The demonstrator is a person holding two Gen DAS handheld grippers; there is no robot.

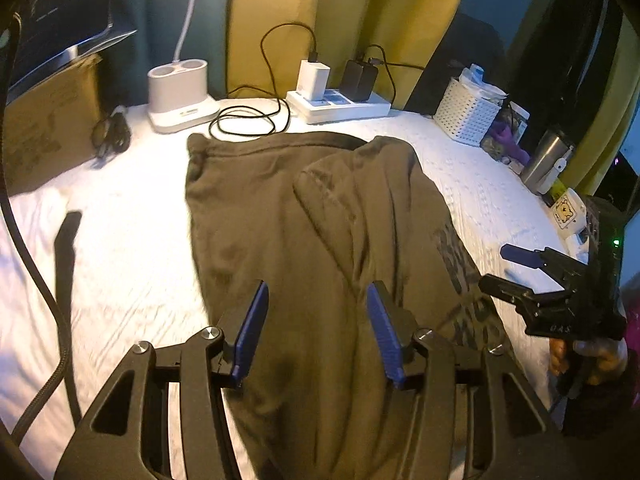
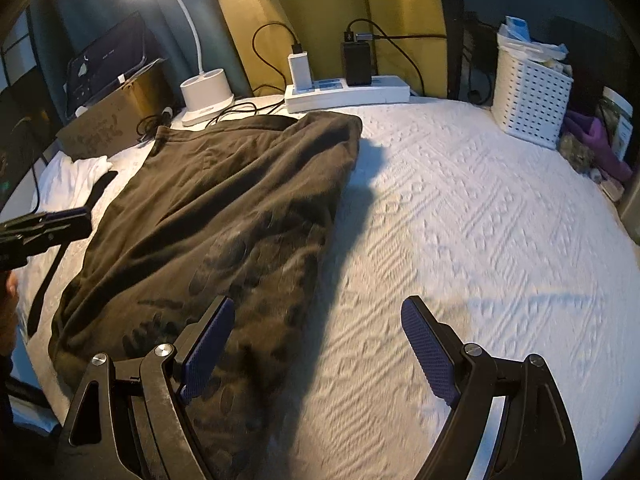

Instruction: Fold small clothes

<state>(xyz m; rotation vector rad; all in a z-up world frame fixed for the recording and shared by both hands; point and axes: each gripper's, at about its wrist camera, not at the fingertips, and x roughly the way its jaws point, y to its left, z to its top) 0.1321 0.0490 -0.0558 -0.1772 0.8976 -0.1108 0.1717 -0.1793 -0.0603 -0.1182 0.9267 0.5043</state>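
Left wrist view: left gripper (image 1: pixel 316 328) spread apart, empty, over the near part of the olive-brown garment (image 1: pixel 304 220), which lies partly folded on the white bedspread (image 1: pixel 120 248). Right gripper (image 1: pixel 504 266) at the garment's right edge, released.

Right wrist view: right gripper (image 2: pixel 318 344) wide apart, empty, straddling the garment's (image 2: pixel 208 216) right edge; power strip (image 2: pixel 348 94) beyond.

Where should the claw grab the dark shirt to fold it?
Probably the dark olive cotton shirt's near right edge, coming from the bare white quilt side. That edge lies flat and straight with open space beside it, and the right claw is already open there.
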